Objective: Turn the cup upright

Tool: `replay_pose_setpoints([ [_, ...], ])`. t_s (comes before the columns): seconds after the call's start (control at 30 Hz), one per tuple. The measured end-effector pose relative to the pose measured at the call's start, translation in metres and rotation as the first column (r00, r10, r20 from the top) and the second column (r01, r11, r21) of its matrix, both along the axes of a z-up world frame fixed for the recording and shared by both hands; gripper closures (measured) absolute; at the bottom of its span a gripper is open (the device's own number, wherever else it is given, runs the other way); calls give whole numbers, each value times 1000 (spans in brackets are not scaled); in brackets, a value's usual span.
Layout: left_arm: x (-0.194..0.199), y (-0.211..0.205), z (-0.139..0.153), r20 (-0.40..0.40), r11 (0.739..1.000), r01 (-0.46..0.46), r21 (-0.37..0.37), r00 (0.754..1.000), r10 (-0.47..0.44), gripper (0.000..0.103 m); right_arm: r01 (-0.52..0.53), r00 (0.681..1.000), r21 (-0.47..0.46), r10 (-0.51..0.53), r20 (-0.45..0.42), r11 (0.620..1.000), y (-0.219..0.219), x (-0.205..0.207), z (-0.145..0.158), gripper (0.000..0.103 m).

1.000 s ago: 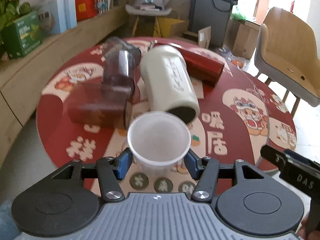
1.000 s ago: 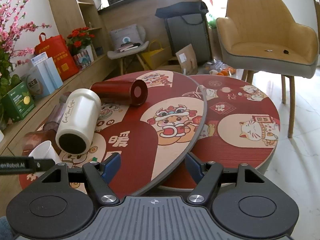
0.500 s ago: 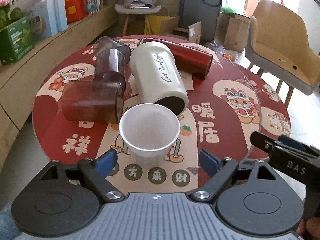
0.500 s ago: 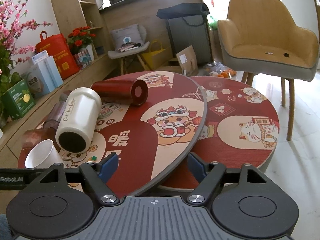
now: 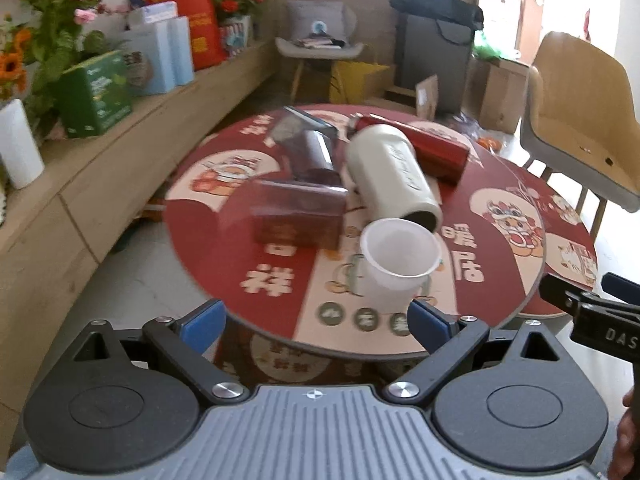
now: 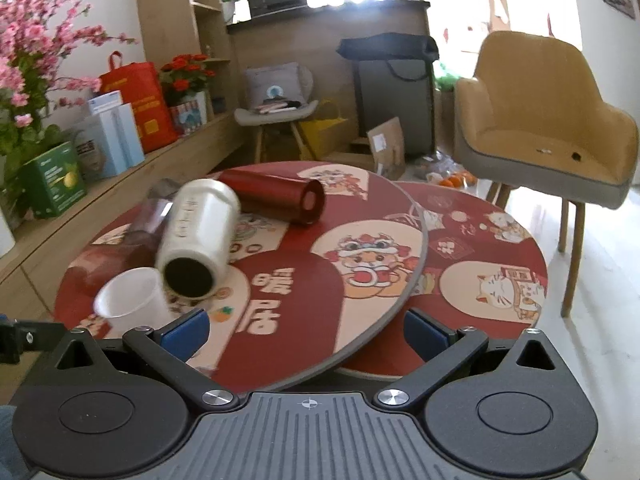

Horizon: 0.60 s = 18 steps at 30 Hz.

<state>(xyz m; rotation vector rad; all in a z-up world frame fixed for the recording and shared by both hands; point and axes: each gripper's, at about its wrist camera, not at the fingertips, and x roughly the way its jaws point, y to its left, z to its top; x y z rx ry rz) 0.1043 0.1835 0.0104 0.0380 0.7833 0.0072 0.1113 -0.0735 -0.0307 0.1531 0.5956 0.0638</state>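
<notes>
- The left gripper point(image 5: 314, 325) has its jaws spread wide with nothing between them, and sits off the near edge of the round table point(image 5: 208, 248).
- The right gripper point(image 6: 306, 326) is likewise spread and holds nothing.
- The white cup point(image 5: 398, 262) stands upright, mouth up, near the table's front edge, just beyond the left gripper.
- A cream tumbler point(image 5: 394, 176) lies on its side just behind the cup.
- A red tumbler point(image 5: 428, 146) and dark clear tumblers point(image 5: 300, 220) also lie on their sides.
</notes>
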Motion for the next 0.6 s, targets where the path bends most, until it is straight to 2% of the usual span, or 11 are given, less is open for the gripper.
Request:
replay_pose_setpoints([
  [0.17,-15,23,15,21,1000,-5,27,1000,5,4,-15,1000,5,15,-16,1000,16,-21,19,0],
  [0.33,-31,32,23,17,998,-19,63,1000,18,4,-26,1000,2,26,3,1000,31,-47,40,0],
  [0.5,-51,35,22,19,1000,-25,-7,1000,26,4,-39,999,-21,39,3,999,43,-71,49,0],
  [0.6,-65,29,21,31,1000,-16,16,999,15,4,-38,999,-32,38,6,999,46,-82,53,0],
])
